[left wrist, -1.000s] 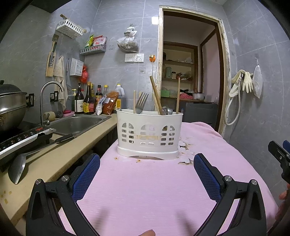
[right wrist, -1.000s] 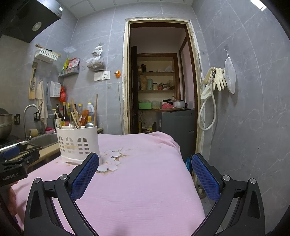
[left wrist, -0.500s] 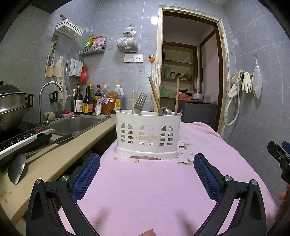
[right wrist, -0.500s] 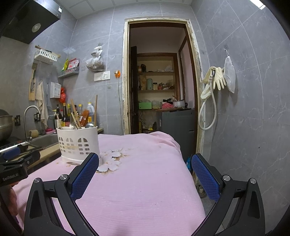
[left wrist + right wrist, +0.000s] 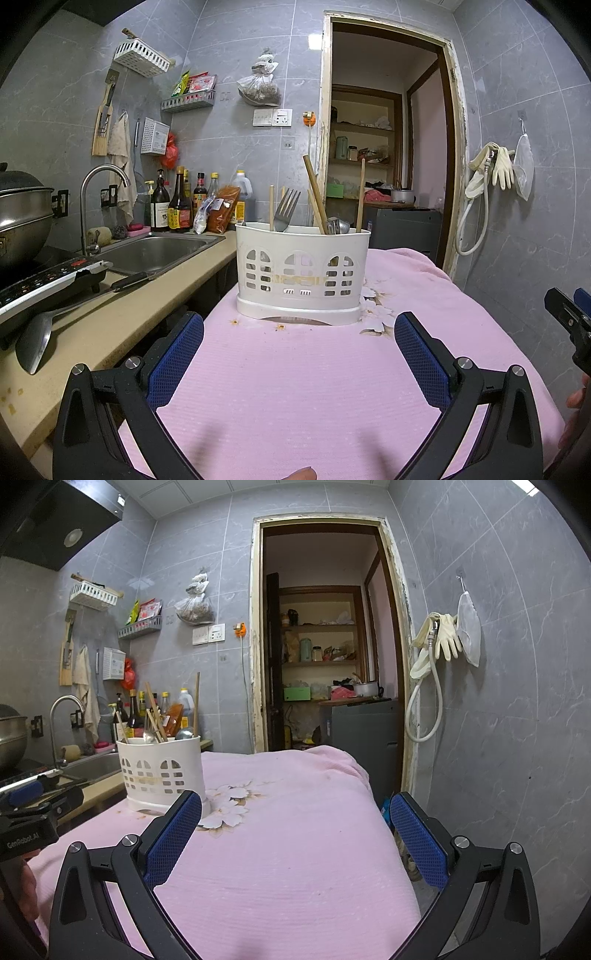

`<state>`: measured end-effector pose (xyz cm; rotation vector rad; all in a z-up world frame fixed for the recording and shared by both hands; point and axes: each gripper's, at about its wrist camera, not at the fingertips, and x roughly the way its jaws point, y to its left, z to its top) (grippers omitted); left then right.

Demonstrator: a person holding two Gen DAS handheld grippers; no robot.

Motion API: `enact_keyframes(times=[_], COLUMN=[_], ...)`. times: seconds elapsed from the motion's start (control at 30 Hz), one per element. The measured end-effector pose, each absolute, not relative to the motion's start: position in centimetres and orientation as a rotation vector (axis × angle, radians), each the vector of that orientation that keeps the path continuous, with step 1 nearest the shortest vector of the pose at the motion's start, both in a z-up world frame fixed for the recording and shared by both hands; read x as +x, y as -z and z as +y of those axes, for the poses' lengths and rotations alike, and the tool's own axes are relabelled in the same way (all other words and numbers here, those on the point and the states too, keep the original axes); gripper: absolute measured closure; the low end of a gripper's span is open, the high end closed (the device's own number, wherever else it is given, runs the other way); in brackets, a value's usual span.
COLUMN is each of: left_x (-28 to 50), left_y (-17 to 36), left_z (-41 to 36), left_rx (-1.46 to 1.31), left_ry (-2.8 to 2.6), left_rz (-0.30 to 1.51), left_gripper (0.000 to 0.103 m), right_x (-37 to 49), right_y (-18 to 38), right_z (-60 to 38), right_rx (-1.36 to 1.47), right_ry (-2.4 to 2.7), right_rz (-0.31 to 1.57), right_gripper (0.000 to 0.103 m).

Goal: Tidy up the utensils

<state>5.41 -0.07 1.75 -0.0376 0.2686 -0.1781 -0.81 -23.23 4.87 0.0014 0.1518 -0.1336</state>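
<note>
In a grey-tiled kitchen, a pink cloth [image 5: 332, 387] covered the table beside the sink counter [image 5: 122, 314]. Upon it stood a white plastic utensil caddy [image 5: 302, 273], directly ahead of the left gripper [image 5: 299, 354] and off to the left of the right gripper [image 5: 295, 834]. Both grippers hovered over the cloth with jaws spread wide and nothing between them. The caddy held a steel fork [image 5: 286, 212], wooden chopsticks [image 5: 316, 194] and spoons [image 5: 338, 226], handles and heads mixed. The chopsticks looked light and stiff, best pinched near their upper ends; the smooth fork would likely slip unless gripped across its neck. The caddy itself seemed light enough to tip.
</note>
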Motion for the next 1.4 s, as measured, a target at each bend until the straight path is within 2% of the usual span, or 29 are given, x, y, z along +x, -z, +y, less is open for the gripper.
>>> enact_keyframes(times=[1.4], left_x=[5.46], left_y=[-1.68], left_z=[0.02], left_rx=[-0.039], left_ry=[0.158], left_rz=[0.267], left_gripper=[0.002], right_x=[-0.74], right_y=[-4.80], right_z=[-23.16], right_rx=[0.004], right_ry=[0.136], right_rz=[0.154], right_gripper=[0.000])
